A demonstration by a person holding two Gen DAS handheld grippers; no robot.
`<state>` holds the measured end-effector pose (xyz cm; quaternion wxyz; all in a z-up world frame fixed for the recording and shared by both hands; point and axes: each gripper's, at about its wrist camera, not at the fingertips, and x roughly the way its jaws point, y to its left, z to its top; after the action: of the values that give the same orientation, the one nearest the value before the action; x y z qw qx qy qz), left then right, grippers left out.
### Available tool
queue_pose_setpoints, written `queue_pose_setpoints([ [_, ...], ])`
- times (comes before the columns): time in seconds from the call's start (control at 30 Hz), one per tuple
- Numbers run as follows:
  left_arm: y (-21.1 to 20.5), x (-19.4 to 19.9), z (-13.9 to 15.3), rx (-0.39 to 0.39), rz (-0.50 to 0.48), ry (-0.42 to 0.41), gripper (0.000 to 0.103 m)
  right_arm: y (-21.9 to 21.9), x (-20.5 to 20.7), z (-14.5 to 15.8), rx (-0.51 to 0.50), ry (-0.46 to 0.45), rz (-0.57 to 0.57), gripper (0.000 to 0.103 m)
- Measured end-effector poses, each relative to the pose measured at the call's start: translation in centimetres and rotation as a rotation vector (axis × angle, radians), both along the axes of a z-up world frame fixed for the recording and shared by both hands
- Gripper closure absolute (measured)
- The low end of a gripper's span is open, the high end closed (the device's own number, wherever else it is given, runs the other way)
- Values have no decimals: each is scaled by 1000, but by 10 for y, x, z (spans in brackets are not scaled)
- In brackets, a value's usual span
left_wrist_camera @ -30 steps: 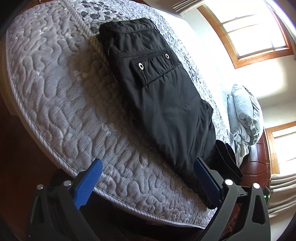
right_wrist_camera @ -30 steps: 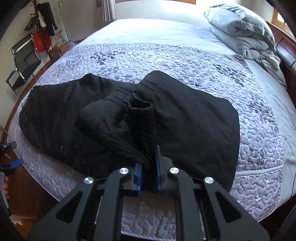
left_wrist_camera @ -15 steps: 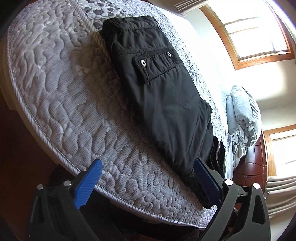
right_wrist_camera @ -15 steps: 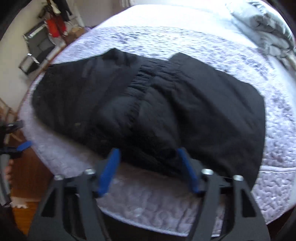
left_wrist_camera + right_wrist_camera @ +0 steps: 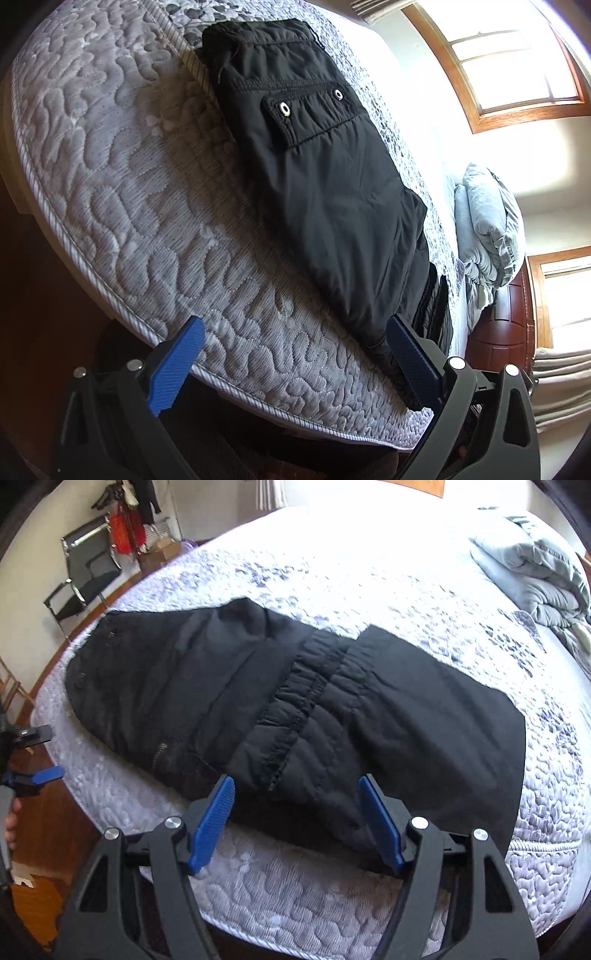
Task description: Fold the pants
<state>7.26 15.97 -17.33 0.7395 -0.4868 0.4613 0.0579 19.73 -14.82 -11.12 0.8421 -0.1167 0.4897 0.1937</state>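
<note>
A: Step? Jaws?
B: Pants (image 5: pixel 295 709) on bed (image 5: pixel 332 897), half-folded. Right gripper (image 5: pixel 295 823) released, closing slightly, gripping nothing; left gripper (image 5: pixel 295 365) spread, empty.
A: Next?
B: Likely regrasp near edge, fold again.

Quilted bed (image 5: pixel 369 590), black pants (image 5: pixel 332 716) folded, bundled, perhaps duvet (image 5: pixel 535 576)

Left gripper (image 5: pixel 295 347) jaws spread wide; right gripper (image 5: pixel 297 805) jaws apart, closing slightly.

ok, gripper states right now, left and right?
Left gripper: open, holding nothing.
Right gripper: jaws apart, closing slightly, black pants lying between them, not pinched.
</note>
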Motion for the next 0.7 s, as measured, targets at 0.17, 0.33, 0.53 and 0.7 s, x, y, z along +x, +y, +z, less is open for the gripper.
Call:
queue_pose_setpoints([
  [0.17,0,0,-1,12,-5,9,4,-1,9,-18,-28,38,-26,56],
  [0.33,-1,1,-4,9,-10,21,4,-8,12,-22,32,70,-41,80],
  [0.53,-6,7,-6,9,-22,34,4,-4,-1,-6,63,45,29,94],
  [0.7,-10,13,-8,2,-28,39,4,3,-7,-18,4,53,70,94],
])
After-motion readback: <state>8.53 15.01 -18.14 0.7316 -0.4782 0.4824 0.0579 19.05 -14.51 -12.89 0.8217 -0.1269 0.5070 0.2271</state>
